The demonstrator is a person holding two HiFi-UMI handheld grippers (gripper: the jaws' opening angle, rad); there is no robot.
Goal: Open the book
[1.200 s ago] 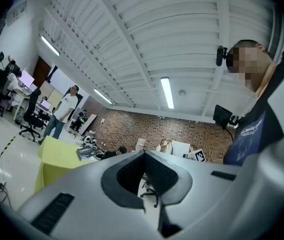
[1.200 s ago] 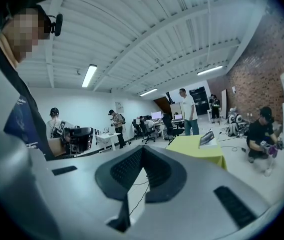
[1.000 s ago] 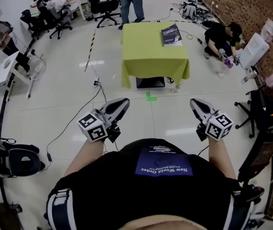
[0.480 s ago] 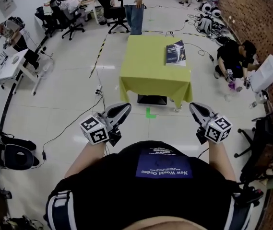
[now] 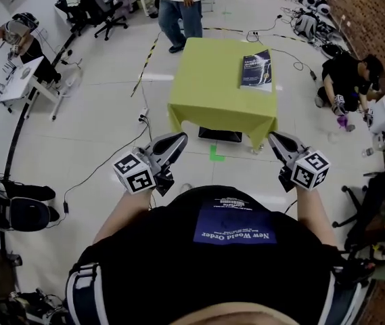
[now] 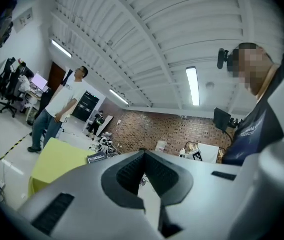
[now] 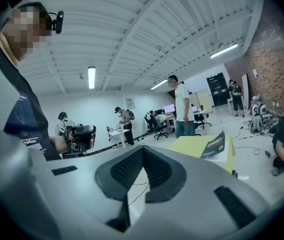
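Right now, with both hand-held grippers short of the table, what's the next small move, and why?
Probably step closer to the table: the book lies closed toward its far right side, while the left hand-held gripper and right hand-held gripper, both shut and empty, hang over the floor, likely out of reach.

- Head view: above the person, steeply down toward the yellow-green table (image 5: 206, 87), well apart.
- Left gripper view: low, level; table at lower left.
- Right gripper view: table at right.
- All share table and book (image 5: 256, 70).
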